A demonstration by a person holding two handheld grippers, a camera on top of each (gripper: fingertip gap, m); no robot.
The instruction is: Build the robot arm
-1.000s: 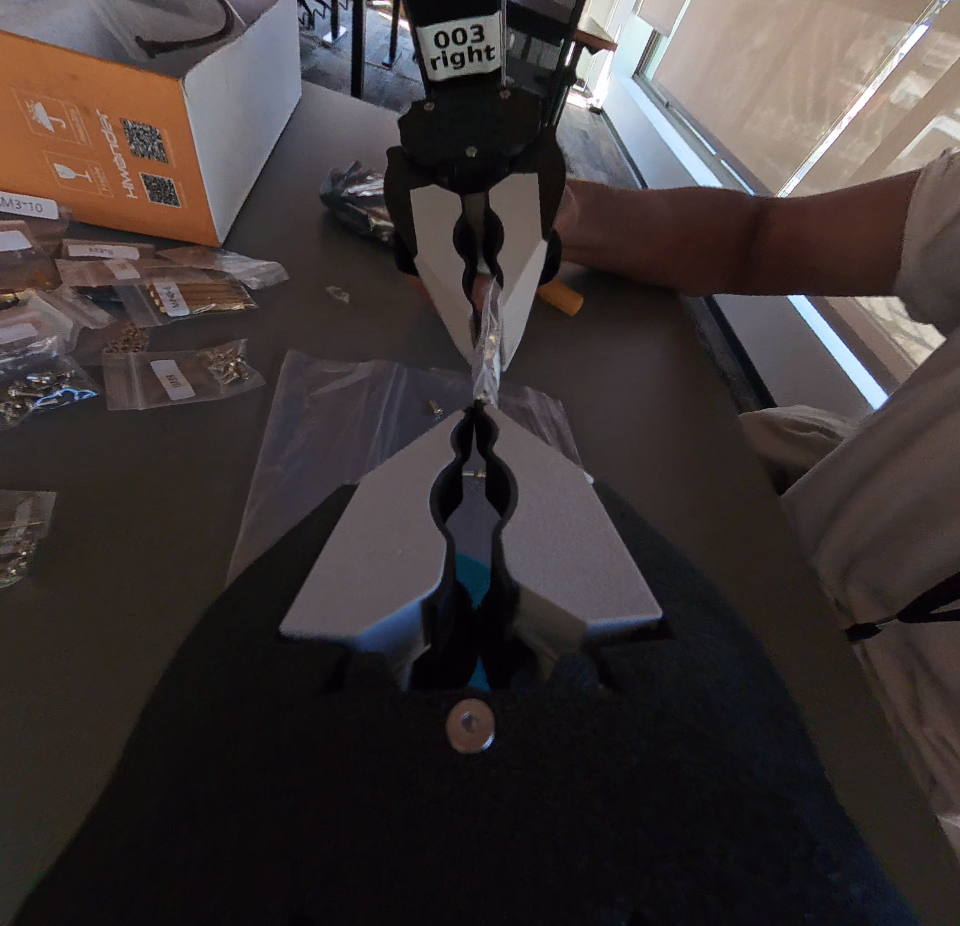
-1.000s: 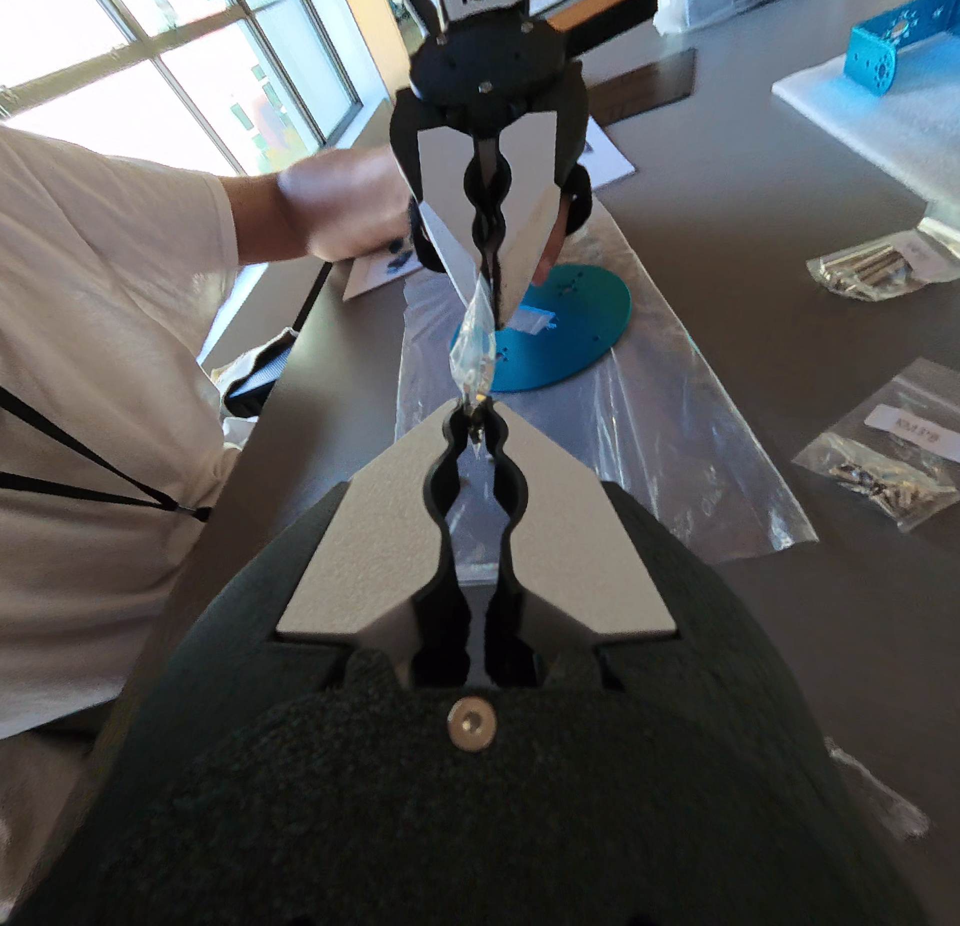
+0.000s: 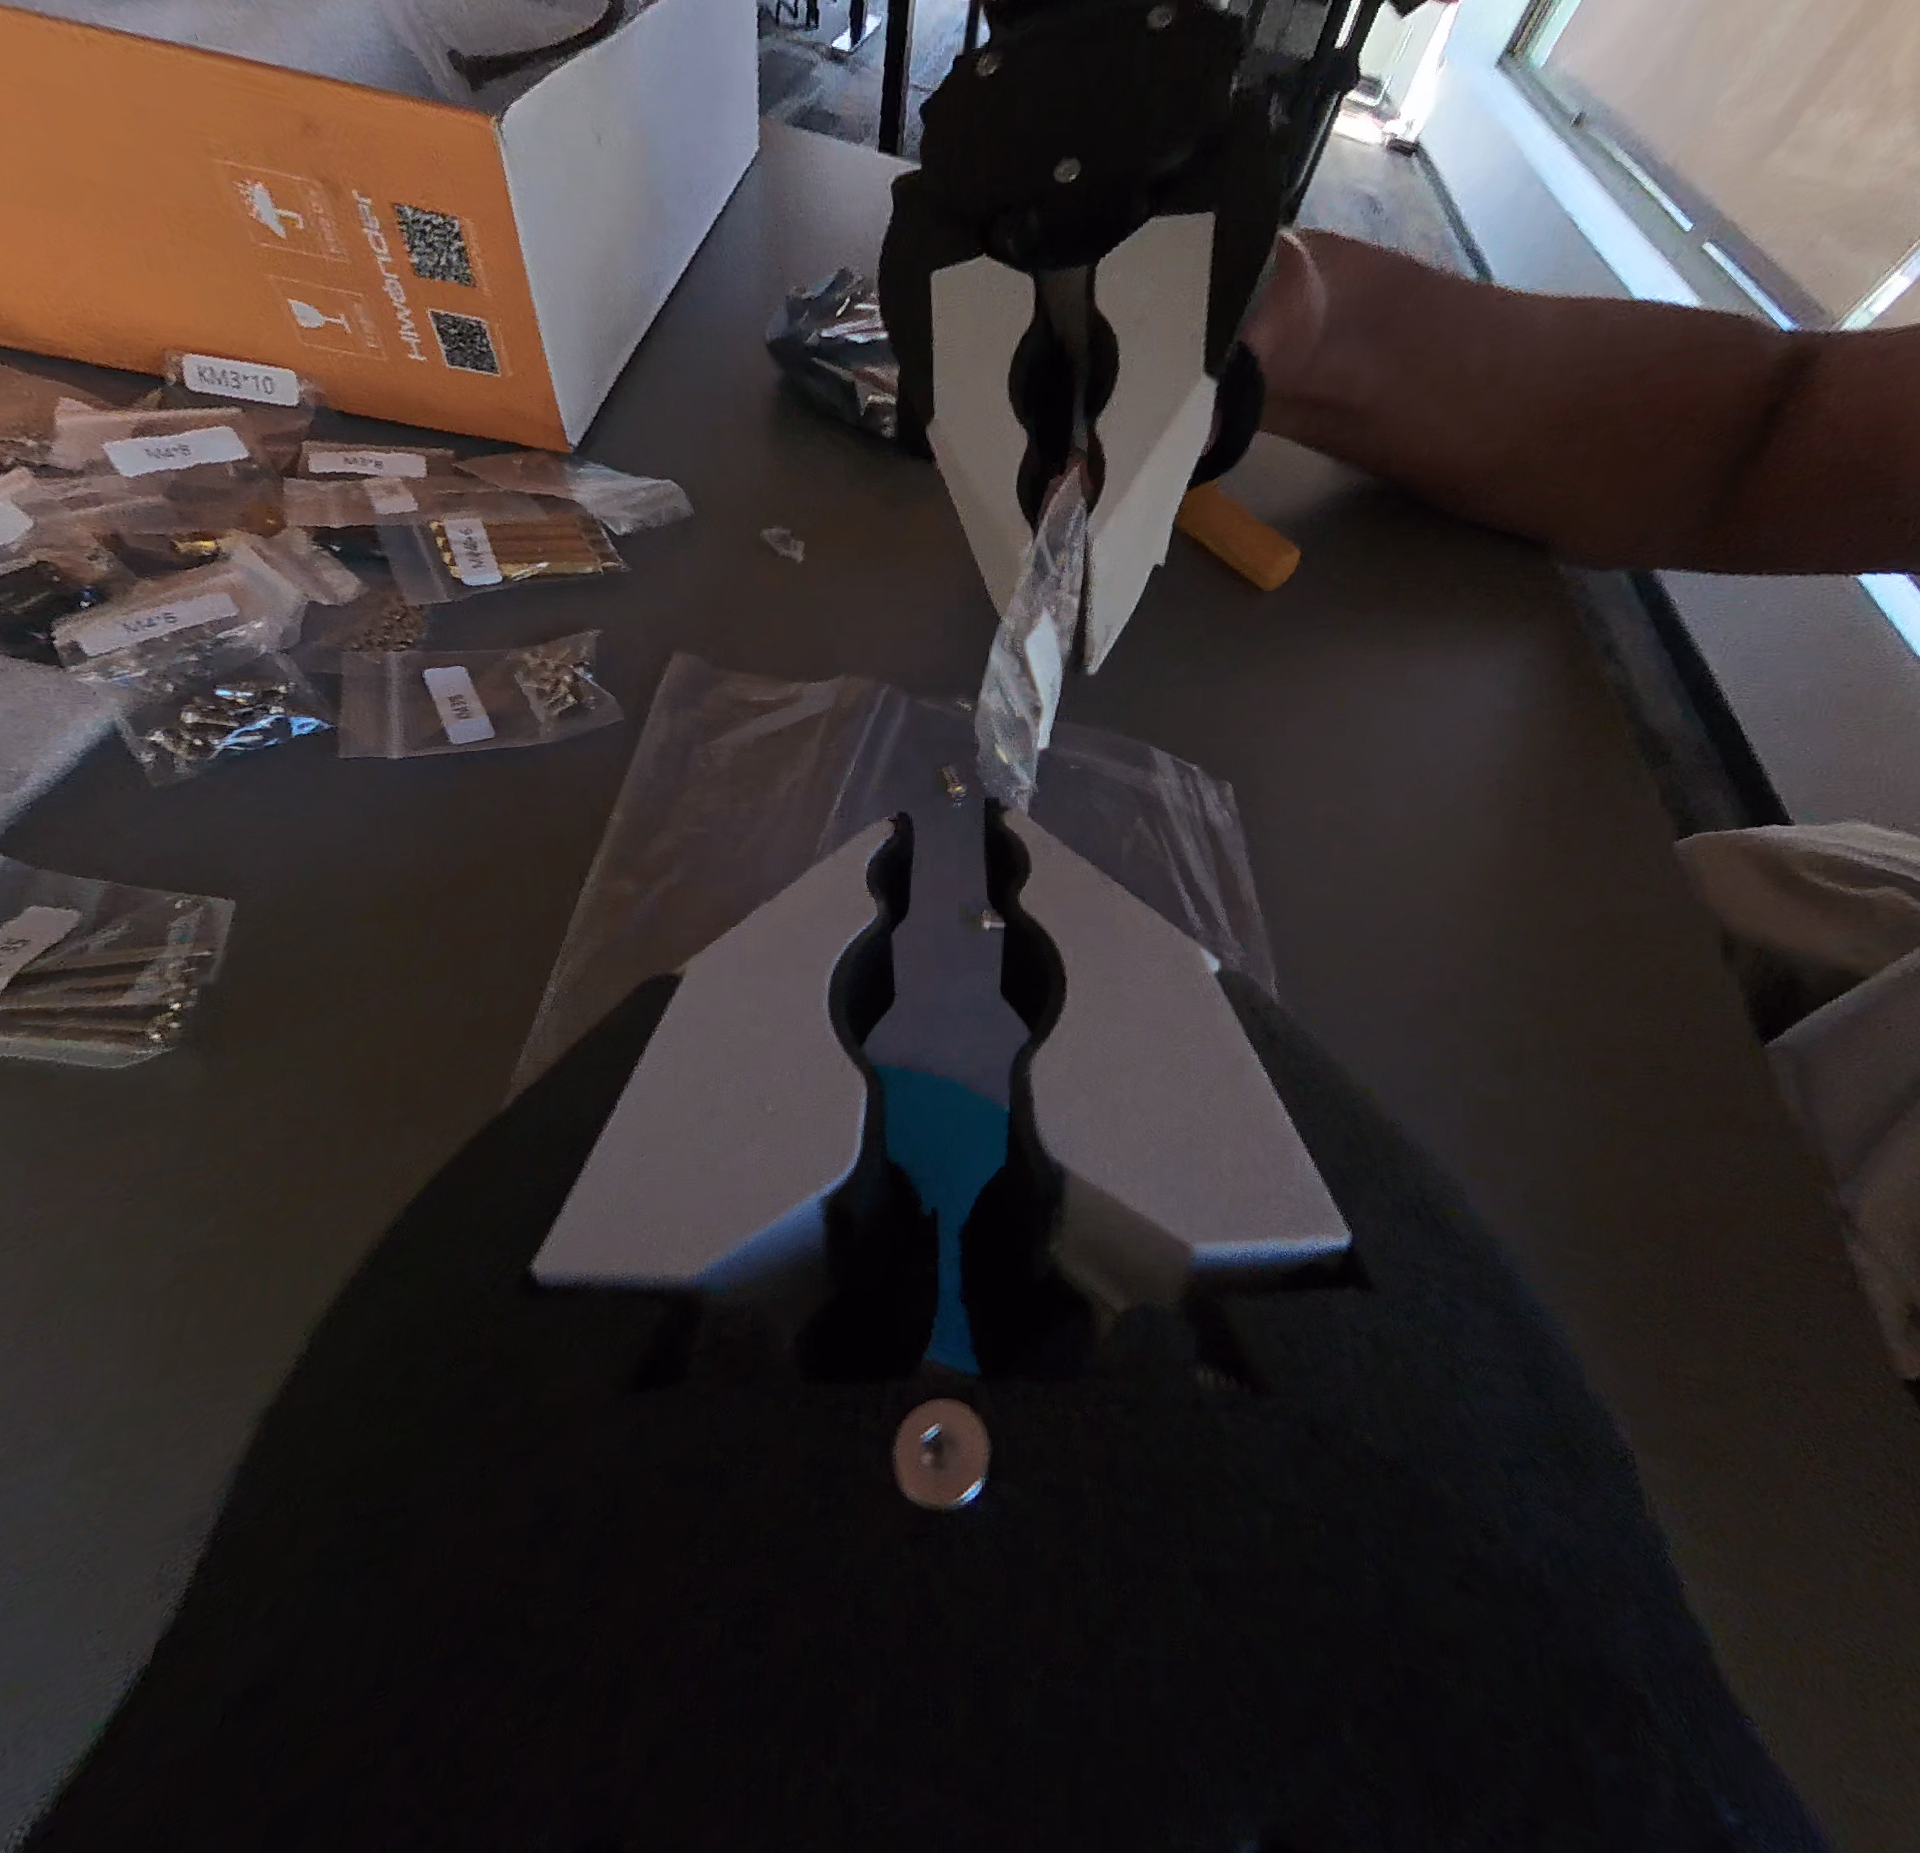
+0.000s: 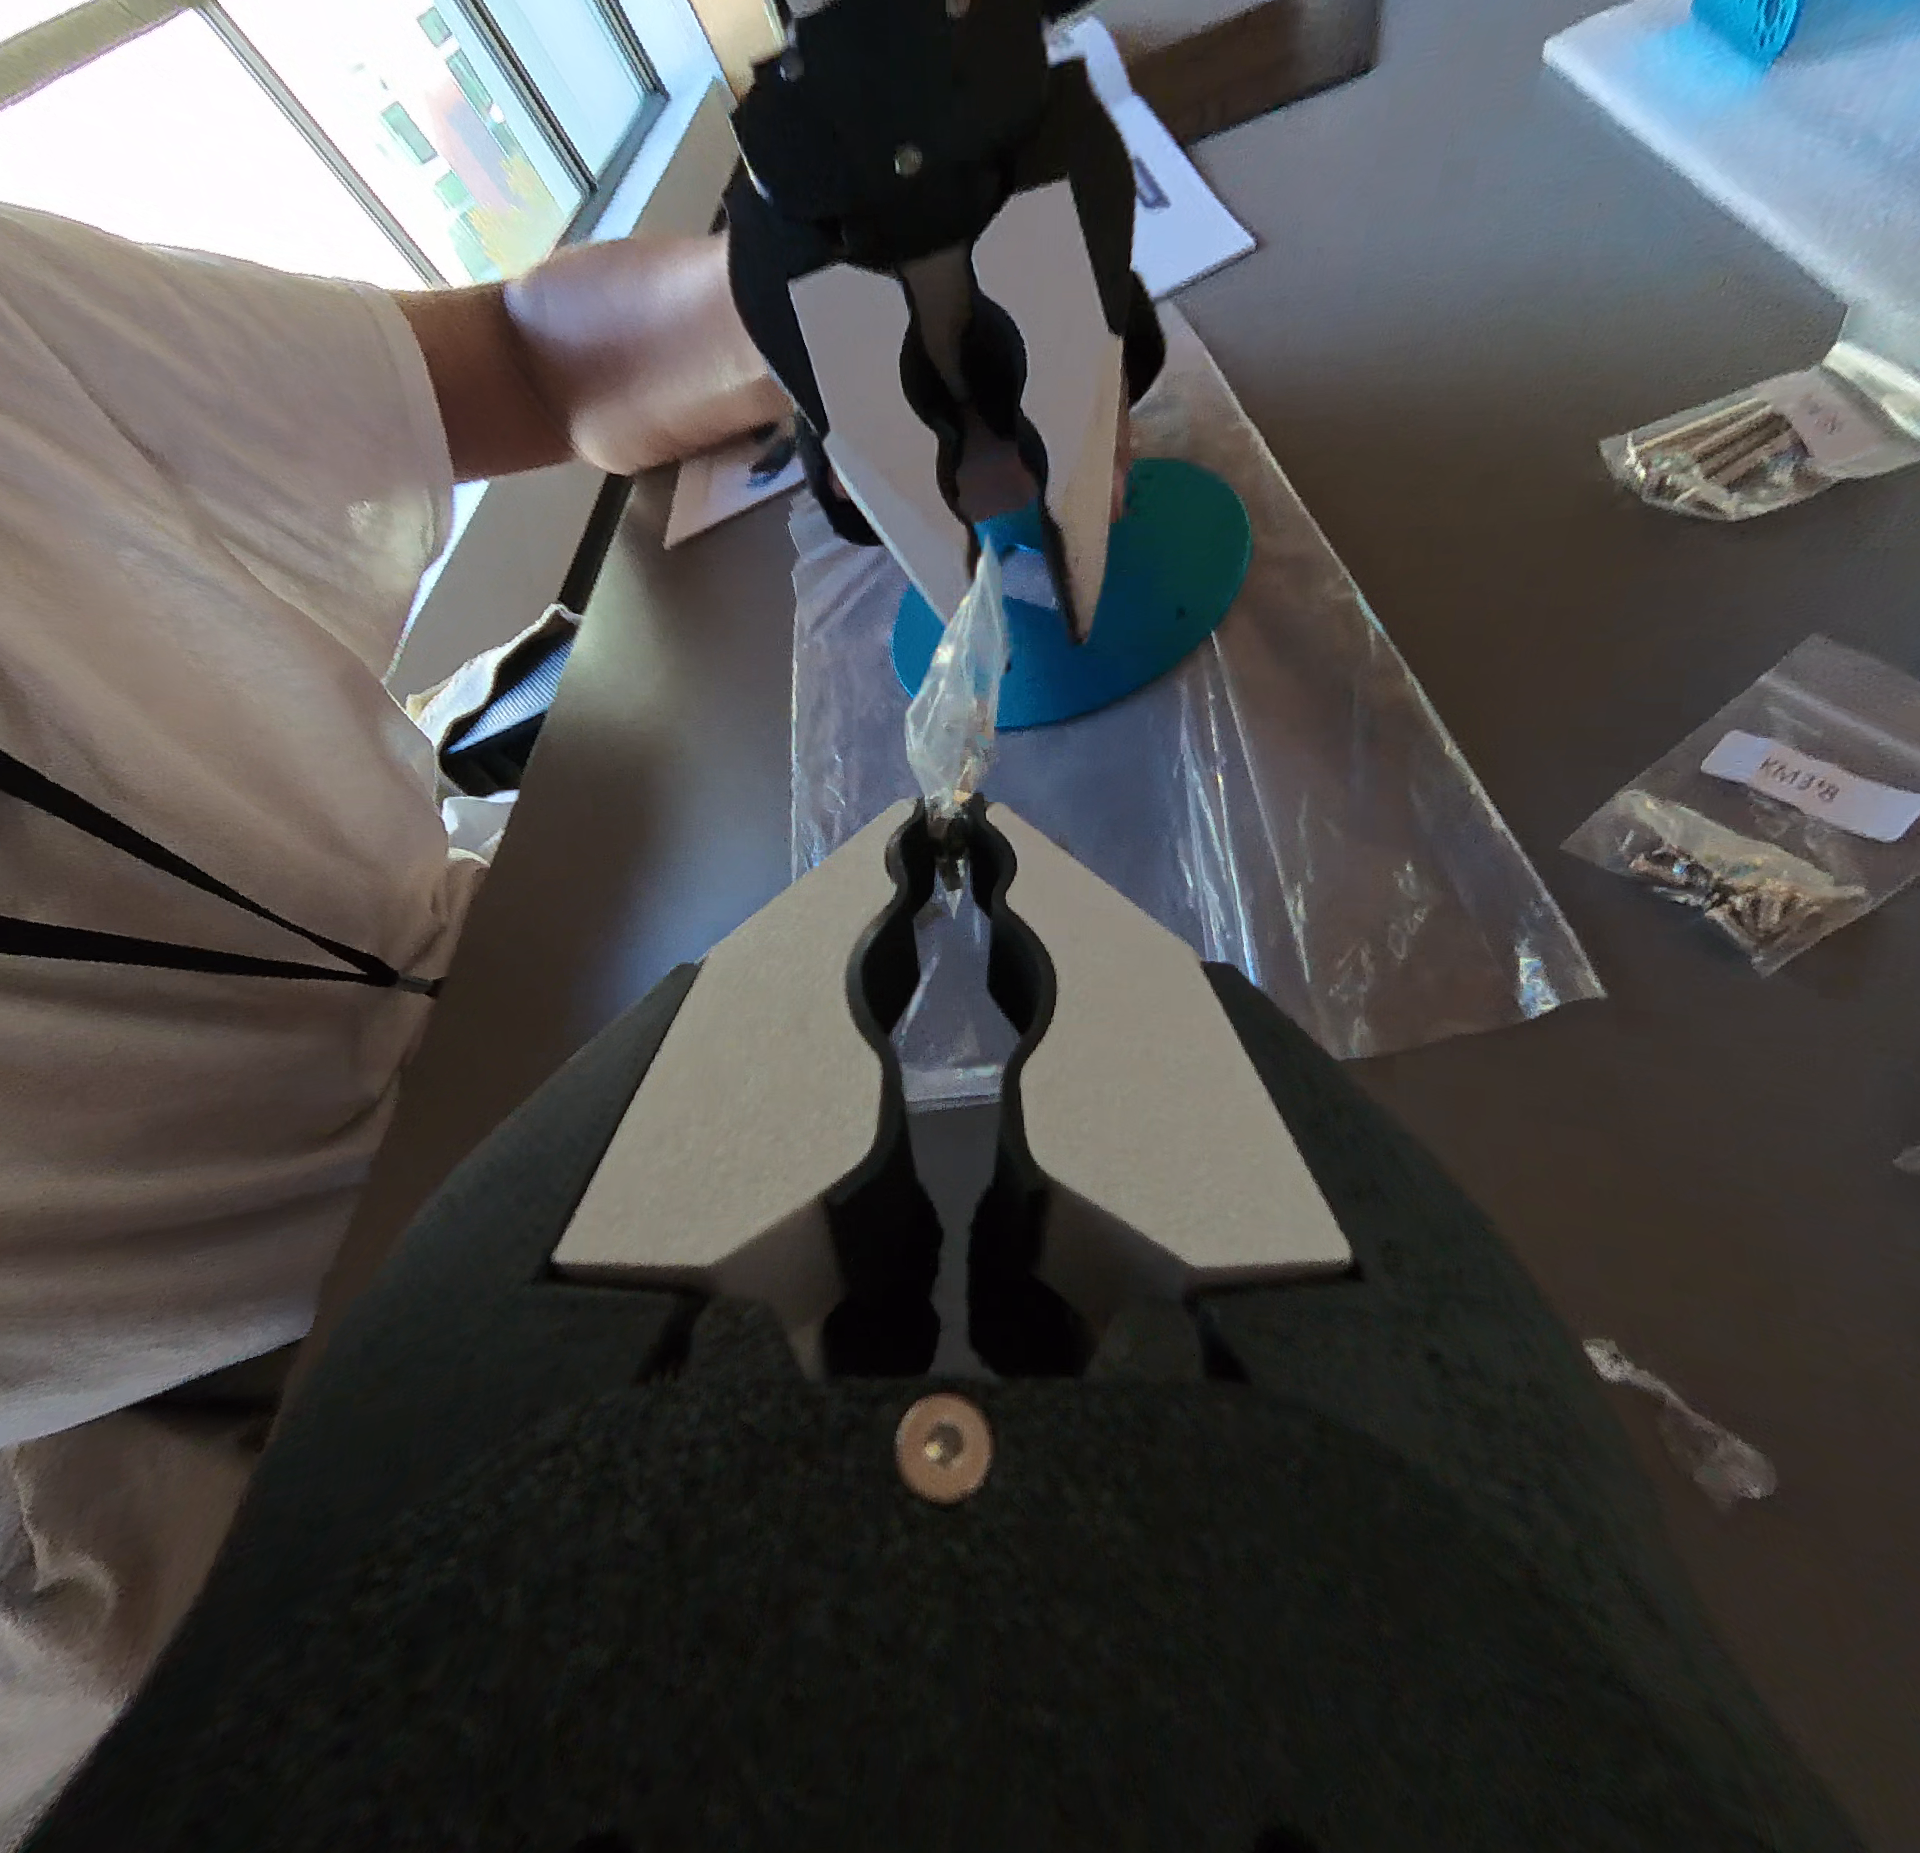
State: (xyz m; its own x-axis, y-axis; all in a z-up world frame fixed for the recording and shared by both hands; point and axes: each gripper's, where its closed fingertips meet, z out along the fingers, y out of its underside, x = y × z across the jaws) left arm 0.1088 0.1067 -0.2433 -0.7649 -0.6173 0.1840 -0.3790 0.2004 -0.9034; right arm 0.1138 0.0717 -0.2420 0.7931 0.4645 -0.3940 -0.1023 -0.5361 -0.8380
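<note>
A small clear bag of screws (image 3: 1023,660) hangs between the two grippers over the dark table. My right gripper (image 4: 951,816) is shut on one end of it; it also shows in the left wrist view (image 3: 1049,598). My left gripper (image 3: 948,821) is open, its jaws parted, and the bag's other end lies just beside its tips. It shows in the right wrist view (image 4: 1018,619), open. Below lies a large clear bag (image 4: 1299,816) with a blue round plate (image 4: 1143,577) on it. Two loose screws (image 3: 954,780) lie on the clear bag.
An orange and white box (image 3: 260,245) stands at the far left, with several small labelled bags of screws (image 3: 468,702) in front of it. More bags of screws (image 4: 1745,847) lie on the right. A person's arm (image 3: 1558,432) and shirt (image 4: 156,660) are near the table edge. Spacing between my two grippers at the tips: around 5 cm.
My left gripper has opened and let go of the small bag. The right gripper still holds the bag. Both views have shifted slightly.
</note>
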